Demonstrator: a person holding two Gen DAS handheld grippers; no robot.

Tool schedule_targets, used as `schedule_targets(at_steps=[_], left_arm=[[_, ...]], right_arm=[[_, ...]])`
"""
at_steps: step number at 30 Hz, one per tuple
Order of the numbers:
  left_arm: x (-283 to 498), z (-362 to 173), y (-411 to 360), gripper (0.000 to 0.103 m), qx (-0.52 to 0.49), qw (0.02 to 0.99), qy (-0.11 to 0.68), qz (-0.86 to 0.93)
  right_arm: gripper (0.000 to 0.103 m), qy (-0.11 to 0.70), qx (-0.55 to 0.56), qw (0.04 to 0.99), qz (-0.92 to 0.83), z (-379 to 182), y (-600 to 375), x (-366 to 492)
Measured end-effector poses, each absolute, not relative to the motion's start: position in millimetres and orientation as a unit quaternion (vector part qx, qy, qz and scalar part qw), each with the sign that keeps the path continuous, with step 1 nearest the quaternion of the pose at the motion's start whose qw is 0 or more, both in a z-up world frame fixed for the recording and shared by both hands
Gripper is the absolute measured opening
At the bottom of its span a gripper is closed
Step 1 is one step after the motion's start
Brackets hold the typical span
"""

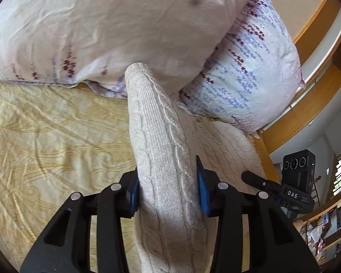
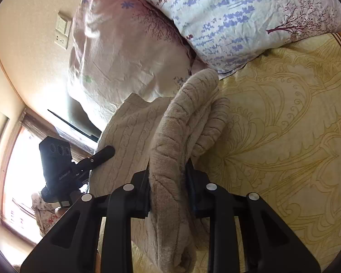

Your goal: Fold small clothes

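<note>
Folding looks barely started, I'd say. Left claw (image 1: 169,190) is clamped on a cream cable-knit sweater (image 1: 161,150) part, probably a sleeve, lifted over the bed (image 1: 45,136). Right claw (image 2: 168,182) pinches another bunched bit of it, and the body lies crumpled by the pillows (image 2: 227,22). No fold done that I can see, so sleeves and body are left. No baskets or boxes in sight.

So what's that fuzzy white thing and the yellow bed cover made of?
The cream sweater looks like soft knitted yarn, maybe wool or acrylic: raised cable twists and ribbing show. The yellow bedspread looks like woven fabric with a slight sheen, its swirl pattern seemingly woven or stitched in.
</note>
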State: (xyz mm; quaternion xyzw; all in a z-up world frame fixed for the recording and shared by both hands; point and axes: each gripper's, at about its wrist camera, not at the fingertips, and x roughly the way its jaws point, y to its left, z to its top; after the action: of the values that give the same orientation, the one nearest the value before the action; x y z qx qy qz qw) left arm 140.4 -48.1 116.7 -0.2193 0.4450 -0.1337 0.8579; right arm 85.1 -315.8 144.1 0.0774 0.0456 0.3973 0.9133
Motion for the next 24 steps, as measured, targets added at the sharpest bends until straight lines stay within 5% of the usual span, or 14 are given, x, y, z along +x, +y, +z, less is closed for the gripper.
schedule_targets(at_steps=[6,8,16,21,23,24], left_arm=[[141.2,81.3,-22.1,0.062,-0.237,0.844,0.474,-0.081],[135.8,93.9,-24.0,0.062,-0.216,0.859,0.459,-0.067],[99.4,149.0,-81.6,0.082,-0.028,0.922,0.384,-0.03],[99.5,139.2,-125.1,0.084,0.041,0.913,0.402,-0.05],[102.7,132.0,-131.9,0.084,0.046,0.909,0.411,-0.053],[103.2,128.9,-133.5,0.084,0.045,0.907,0.415,-0.056]], right_arm=[[0.032,0.081,0.09,0.925,0.361,142.8,-312.6,97.1],[0.037,0.072,0.102,0.926,0.356,145.5,-321.4,90.4],[0.037,0.027,0.157,0.919,0.36,162.7,-345.1,83.8],[0.036,0.051,0.159,0.913,0.372,165.5,-327.1,97.5],[0.011,0.055,0.149,0.915,0.371,165.2,-319.3,100.2],[0.011,0.042,0.139,0.918,0.368,165.8,-317.9,97.3]])
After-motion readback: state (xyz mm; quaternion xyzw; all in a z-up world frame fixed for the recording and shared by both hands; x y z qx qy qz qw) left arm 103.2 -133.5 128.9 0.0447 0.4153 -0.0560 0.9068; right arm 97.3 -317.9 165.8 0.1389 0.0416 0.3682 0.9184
